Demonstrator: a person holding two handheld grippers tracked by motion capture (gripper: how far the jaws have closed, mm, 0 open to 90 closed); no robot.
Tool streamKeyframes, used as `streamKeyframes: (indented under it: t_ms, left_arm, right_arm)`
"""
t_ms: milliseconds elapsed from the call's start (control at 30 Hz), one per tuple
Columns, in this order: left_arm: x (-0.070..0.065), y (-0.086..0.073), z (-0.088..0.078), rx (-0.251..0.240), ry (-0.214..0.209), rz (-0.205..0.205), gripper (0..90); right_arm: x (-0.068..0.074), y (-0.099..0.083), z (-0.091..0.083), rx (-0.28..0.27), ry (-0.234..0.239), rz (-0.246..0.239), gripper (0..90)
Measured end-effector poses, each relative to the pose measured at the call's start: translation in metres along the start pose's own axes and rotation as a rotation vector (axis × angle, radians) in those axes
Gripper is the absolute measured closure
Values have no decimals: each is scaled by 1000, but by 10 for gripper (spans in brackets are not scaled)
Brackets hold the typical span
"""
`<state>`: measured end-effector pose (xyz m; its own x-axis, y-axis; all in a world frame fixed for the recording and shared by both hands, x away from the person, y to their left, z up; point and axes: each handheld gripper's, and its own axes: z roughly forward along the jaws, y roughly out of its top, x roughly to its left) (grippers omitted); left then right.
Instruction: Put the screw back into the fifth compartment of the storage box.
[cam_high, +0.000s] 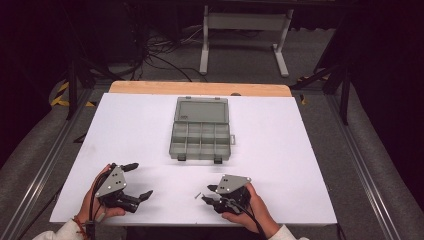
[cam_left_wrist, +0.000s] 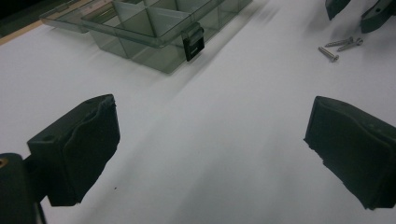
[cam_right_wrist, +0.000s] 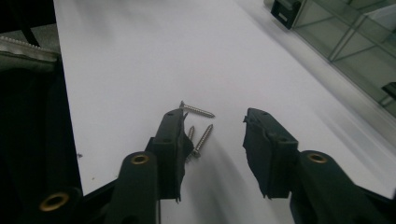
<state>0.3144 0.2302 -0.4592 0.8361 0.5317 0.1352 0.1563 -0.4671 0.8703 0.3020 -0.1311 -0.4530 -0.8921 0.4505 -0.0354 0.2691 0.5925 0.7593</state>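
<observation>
In the high view, the left gripper (cam_high: 138, 180) rests wide open at the near left. The right gripper (cam_high: 208, 194) has its jaws partly open just right of the screws (cam_high: 197, 195). In the left gripper view, the screws (cam_left_wrist: 338, 47) lie far right, and the organizer box (cam_left_wrist: 154, 28) is far left. In the right gripper view, three screws (cam_right_wrist: 198, 126) lie between and just beyond the jaws, unheld.

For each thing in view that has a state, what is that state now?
Grey transparent plastic compartment box: lid open, laid back flat; compartments look empty.
Three silver metal screws: loose on the white table, not gripped.
Left gripper: jaws wide open, holding nothing.
Right gripper: jaws partly open, beside the screws.
</observation>
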Motion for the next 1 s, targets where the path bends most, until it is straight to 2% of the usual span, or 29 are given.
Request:
streamKeyframes:
  t_ms: [200,467,600,833,1000]
  left_arm:
    - [0,0,0,4,-4,3,40]
    - [0,0,-1,0,-3,0,41]
    - [1,0,-1,1,-1,-1,41]
    - [1,0,-1,2,-1,0,43]
    - [1,0,-2,1,-2,0,43]
  right_arm:
    - [-3,3,7,28,9,10,700]
    - [-6,2,9,46,10,15,739]
    - [-4,4,11,58,4,9,732]
    - [-4,7,6,21,16,43,706]
    - [1,7,11,51,29,38,692]
